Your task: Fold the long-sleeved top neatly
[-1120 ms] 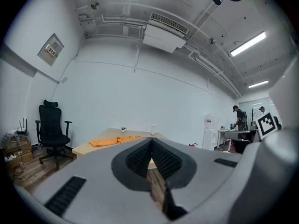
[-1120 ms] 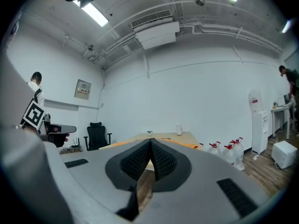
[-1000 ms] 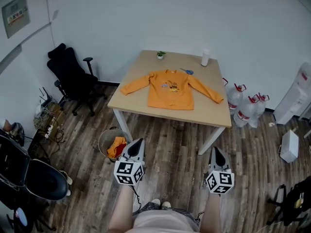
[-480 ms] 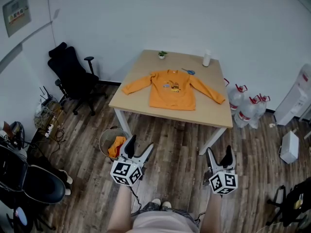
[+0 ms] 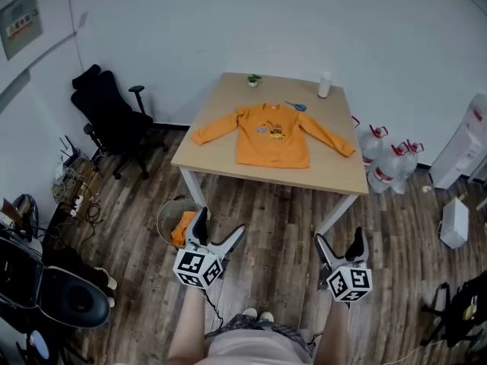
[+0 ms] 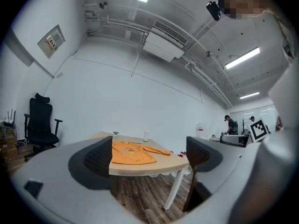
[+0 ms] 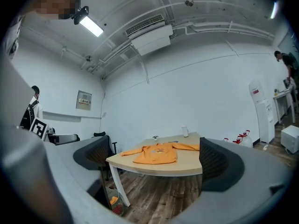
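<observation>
1. Long-sleeved top: orange, print on the chest. It lies flat and face up on the surface, collar toward the far wall and hem toward the near edge. The sleeves are spread out to either side. Unfolded.
2. Handling, judged: soft, light knit. It looks limp, likely to sag and crease when lifted and to slide on the smooth wood. Not fragile.
3. Hold points, judged: a cuff end to bring each sleeve across the body, then the shoulder and hem corners for the body folds. Pinch at an edge and lift low, so the rest stays put.
4. Left tool: jaws have just been opening and stand wide apart with nothing between them. It is held over the floor, well short of the surface.
5. Right tool: same condition, jaws just opened wide and empty, well apart from the top.
6. Also on the surface: small potted plant and white bottle by the far edge; small blue item just beside one shoulder.
7. Status, judged: folding not begun; the approach to the surface comes first.
</observation>
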`<state>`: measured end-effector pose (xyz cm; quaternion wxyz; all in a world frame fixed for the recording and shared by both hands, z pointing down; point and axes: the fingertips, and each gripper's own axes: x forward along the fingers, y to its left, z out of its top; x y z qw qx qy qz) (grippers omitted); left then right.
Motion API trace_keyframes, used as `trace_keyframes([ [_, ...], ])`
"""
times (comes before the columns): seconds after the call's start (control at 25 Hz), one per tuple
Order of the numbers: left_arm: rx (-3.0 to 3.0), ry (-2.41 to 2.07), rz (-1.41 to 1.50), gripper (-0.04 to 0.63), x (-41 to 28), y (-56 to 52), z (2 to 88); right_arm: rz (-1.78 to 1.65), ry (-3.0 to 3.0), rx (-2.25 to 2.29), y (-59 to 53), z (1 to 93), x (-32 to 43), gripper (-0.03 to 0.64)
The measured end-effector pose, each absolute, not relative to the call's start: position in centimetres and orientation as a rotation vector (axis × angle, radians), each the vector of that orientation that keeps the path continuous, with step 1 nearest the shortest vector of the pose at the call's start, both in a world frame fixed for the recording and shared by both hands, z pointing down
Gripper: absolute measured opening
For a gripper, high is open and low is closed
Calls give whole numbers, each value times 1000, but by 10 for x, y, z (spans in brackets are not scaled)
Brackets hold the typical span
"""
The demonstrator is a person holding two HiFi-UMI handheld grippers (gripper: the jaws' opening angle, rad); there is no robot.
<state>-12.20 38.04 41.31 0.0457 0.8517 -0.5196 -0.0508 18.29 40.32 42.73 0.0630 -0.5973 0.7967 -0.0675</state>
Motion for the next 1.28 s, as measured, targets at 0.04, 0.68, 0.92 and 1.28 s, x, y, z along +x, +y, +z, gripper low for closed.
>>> trace_keyframes([
  [0.04, 2607, -1580, -154, 476, -123, 379, 413, -196, 2412, -1808, 404, 427, 180, 592],
  [0.68, 2628, -1510, -147, 476, -119, 357, 425, -176, 2410, -1840, 394, 435, 166, 592],
  [0.92, 2631, -1507, -144, 476, -115, 329, 424, -173, 2397, -1846, 367, 434, 171, 591],
  [1.28, 2627, -1535, -125, 476, -110, 270, 429, -182, 2413, -1805, 300, 440, 169, 589],
])
